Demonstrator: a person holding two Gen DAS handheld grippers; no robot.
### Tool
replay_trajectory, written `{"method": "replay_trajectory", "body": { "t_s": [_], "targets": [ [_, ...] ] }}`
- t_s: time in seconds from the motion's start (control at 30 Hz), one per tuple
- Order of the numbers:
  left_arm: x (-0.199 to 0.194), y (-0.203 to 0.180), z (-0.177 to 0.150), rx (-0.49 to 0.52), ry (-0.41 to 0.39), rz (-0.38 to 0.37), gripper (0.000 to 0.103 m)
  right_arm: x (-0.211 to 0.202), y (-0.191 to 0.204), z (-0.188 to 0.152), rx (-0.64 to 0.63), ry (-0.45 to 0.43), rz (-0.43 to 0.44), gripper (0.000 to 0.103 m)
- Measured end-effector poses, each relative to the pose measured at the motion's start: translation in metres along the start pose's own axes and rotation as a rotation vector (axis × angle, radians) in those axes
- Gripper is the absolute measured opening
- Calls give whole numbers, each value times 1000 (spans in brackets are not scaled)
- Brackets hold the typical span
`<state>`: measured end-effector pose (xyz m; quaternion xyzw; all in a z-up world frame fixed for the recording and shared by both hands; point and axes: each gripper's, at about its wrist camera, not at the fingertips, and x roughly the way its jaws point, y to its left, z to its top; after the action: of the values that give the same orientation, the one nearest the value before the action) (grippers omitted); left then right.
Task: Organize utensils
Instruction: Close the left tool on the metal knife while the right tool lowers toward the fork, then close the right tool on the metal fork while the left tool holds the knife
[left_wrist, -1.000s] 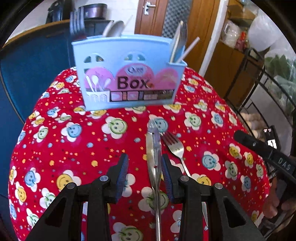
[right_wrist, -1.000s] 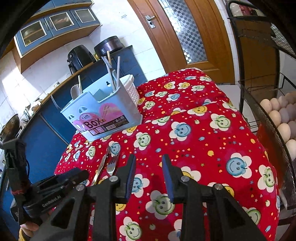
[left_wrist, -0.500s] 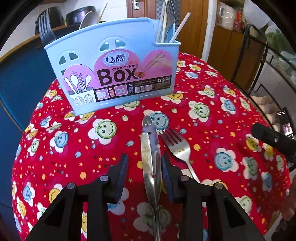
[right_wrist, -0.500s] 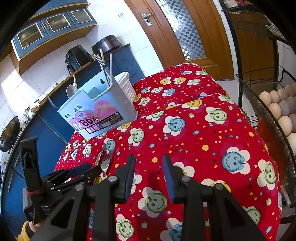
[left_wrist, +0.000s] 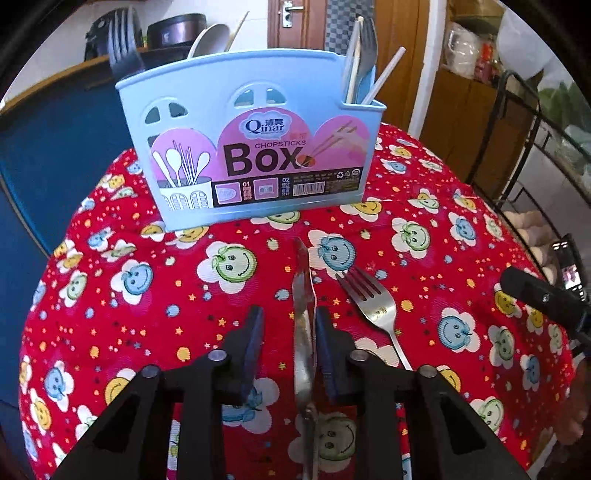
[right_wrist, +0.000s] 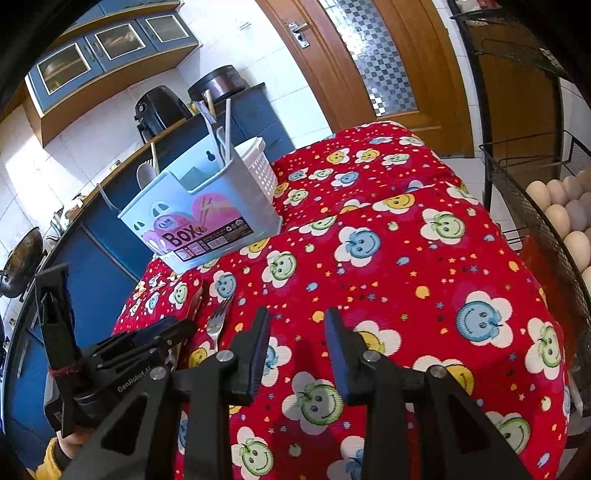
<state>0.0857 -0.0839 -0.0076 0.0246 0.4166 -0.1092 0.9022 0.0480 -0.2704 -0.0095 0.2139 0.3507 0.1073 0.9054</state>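
Observation:
A table knife (left_wrist: 303, 295) lies on the red smiley tablecloth (left_wrist: 147, 332), blade tip toward the light blue "Chopsticks Box" holder (left_wrist: 251, 147). My left gripper (left_wrist: 289, 312) straddles the knife and its jaws are closing. The right pad sits against the blade and the left pad stands apart from it. A steel fork (left_wrist: 373, 299) lies just right of the knife. The holder has forks, spoons and chopsticks standing in it. My right gripper (right_wrist: 297, 317) hovers open over bare cloth with nothing between its fingers. The right wrist view shows the left gripper (right_wrist: 173, 326) beside the fork (right_wrist: 218, 321).
A white mesh basket (right_wrist: 258, 166) stands behind the holder (right_wrist: 199, 218). A black wire rack with eggs (right_wrist: 561, 221) is close on the right. Blue cabinets (right_wrist: 110, 258) run along the left, a wooden door (right_wrist: 369, 74) at the back.
The left gripper's jaws have narrowed around the knife, and the holder looms larger in its view. The right gripper has stayed put.

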Motion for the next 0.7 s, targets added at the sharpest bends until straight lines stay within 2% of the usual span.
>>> {"method": "replay_trajectory", "body": {
  "t_s": [0.17, 0.27, 0.6, 0.7],
  "targets": [
    [5, -1, 2, -1, 27, -75, 6, 7, 6, 0, -10, 26, 14, 33],
    [8, -1, 5, -9, 43, -92, 5, 10, 10, 0, -19, 41, 20, 33],
    [6, 44, 1, -217, 45, -206, 2, 34, 32, 5, -69, 142, 62, 33],
    [4, 56, -3, -248, 37, -217, 2, 45, 41, 7, -87, 182, 78, 33]
  ]
}}
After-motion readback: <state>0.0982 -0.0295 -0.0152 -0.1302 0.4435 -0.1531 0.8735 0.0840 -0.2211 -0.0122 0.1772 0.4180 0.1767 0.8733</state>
